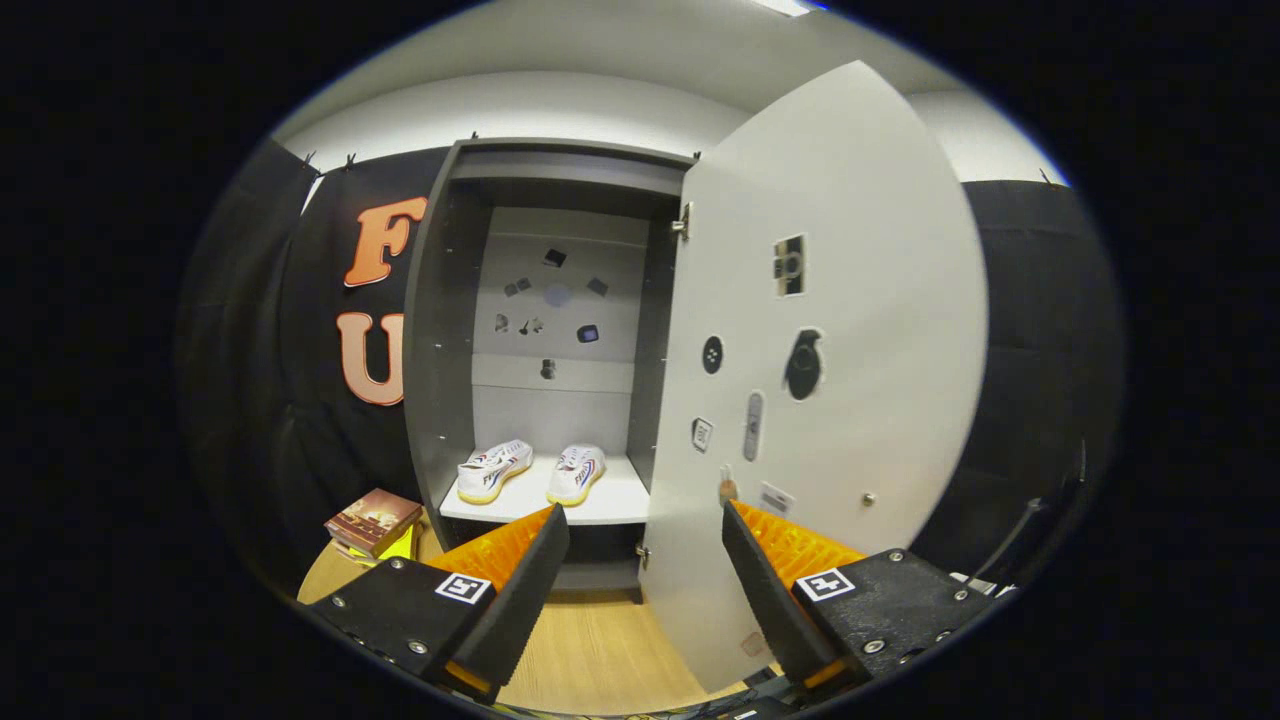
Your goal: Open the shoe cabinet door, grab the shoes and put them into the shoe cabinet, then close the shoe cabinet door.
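**user1:** Claw [645, 540] is spread wide with nothing held, both fingers low in front of the shoe cabinet [440, 330]. Its right finger [765, 590] overlaps the bottom of the open door [850, 300]; can't tell if it actually touches.

**user2:** Where are the shoes?

**user1:** Both sit inside on the white shelf [620, 500], side by side but apart, beyond the fingers. Left shoe [493, 468] and right shoe [576, 472] each have their long axis running front to back. The ends nearest the camera show yellowish soles; I'd guess those are the toes, but they're too small to be sure. They splay a bit, the left one angling toward the left wall.

**user2:** And the door?

**user1:** Hinged on the right and swung out toward the camera, stickers on its inner face. Stack of books [372, 520] on the wood floor [600, 650], left of the cabinet.
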`<state>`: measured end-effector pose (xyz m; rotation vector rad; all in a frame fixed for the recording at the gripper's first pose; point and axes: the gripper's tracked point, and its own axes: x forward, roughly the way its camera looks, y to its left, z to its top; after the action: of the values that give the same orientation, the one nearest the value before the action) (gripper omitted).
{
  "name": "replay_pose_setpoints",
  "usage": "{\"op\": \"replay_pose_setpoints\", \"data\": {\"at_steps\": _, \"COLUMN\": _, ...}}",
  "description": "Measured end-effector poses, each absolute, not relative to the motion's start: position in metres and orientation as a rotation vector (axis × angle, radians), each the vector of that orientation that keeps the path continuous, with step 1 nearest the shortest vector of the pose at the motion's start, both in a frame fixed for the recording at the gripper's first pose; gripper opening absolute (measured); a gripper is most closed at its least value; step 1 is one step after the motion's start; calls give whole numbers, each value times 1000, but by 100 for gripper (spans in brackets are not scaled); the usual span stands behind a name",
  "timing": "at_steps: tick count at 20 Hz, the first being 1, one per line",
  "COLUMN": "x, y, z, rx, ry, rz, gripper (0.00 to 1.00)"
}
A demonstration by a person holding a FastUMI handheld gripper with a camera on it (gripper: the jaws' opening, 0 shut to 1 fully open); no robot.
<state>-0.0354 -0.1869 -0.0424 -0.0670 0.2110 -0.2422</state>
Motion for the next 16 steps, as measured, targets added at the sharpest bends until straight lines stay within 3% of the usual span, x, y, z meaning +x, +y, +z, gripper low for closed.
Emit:
{"op": "replay_pose_setpoints", "data": {"at_steps": 9, "x": -98, "y": -288, "z": -52, "rx": -25, "ry": 234, "rz": -384, "gripper": 95}}
{"op": "replay_pose_setpoints", "data": {"at_steps": 16, "x": -75, "y": -301, "z": -86, "rx": 28, "ry": 278, "rz": -295, "gripper": 96}}
